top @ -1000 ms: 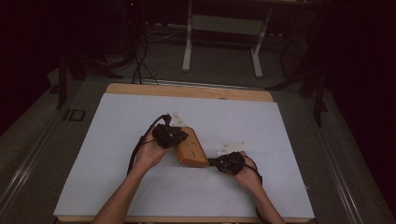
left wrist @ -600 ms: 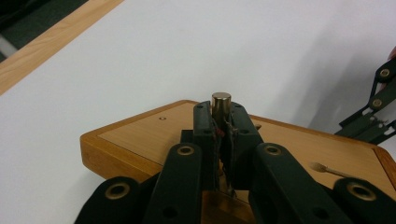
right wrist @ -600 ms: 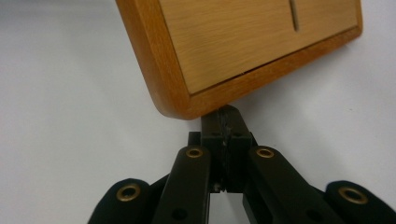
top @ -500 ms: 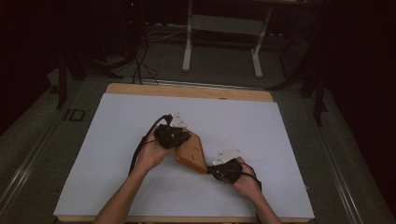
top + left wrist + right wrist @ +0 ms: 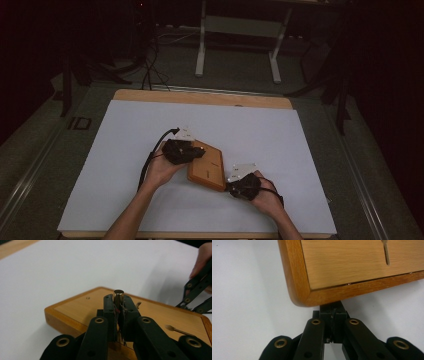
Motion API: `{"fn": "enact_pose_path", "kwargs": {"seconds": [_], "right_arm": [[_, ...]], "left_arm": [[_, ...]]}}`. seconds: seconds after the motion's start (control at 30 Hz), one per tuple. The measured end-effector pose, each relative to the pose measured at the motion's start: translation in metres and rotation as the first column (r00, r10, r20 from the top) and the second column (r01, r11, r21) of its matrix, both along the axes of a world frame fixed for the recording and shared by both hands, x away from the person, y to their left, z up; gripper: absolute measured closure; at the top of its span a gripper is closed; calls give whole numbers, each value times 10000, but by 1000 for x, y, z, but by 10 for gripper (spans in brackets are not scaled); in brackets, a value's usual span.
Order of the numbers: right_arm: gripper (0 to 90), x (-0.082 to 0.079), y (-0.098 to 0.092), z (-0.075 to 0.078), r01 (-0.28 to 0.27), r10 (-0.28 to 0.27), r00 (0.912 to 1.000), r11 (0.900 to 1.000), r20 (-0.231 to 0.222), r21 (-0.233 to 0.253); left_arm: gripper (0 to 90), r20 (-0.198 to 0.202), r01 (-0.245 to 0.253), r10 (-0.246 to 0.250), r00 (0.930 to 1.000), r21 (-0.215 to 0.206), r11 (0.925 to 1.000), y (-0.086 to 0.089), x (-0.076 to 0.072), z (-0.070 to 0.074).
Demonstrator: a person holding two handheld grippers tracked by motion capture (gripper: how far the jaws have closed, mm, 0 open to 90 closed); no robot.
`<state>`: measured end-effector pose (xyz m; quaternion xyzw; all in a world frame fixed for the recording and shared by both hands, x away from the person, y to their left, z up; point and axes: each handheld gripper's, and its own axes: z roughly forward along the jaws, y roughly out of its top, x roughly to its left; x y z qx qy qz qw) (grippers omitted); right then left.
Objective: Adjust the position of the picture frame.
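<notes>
A flat wooden board (image 5: 212,169) with a raised rim lies on the white table. My left gripper (image 5: 196,153) hovers over the board's left part, shut on a small upright metal cylinder (image 5: 118,295). In the left gripper view the jaws (image 5: 119,308) clamp the cylinder above the board (image 5: 82,305). My right gripper (image 5: 233,187) is at the board's near right corner. In the right gripper view it (image 5: 333,312) is shut with nothing between the jaws, its tips against the board's rounded corner (image 5: 303,298).
The white table sheet (image 5: 125,130) spreads around the board, with a wooden strip (image 5: 200,97) along the far edge. The board's top has small slots (image 5: 172,328). A table frame (image 5: 240,30) and cables stand on the dark floor beyond.
The right gripper has drawn a little nearer to the person and now sits at the board's near corner. The board has turned slightly. The left gripper has barely moved.
</notes>
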<state>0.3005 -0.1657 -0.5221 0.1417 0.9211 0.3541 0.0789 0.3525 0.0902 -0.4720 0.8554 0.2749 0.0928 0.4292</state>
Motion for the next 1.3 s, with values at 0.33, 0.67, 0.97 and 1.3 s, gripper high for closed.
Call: {"fn": "enact_pose_path", "kwargs": {"seconds": [0.33,0.67,0.97,1.3], "right_arm": [[888,-2,14,-4,-264,265,9996,9995,16,-161],[899,-4,33,-9,-320,331,9990,9987,289,-385],[899,-10,37,-5,-747,758,9969,9961,230,-465],[897,-8,21,-2,-944,943,9954,9955,-158,-24]], "left_arm": [[851,-240,-682,700,9973,683,9953,10,1,-12],[851,-352,-1237,1267,9913,781,9892,11,5,-13],[852,-509,-950,968,9940,376,9948,9,7,-17],[851,-670,-954,976,9930,354,9948,7,10,-19]]}}
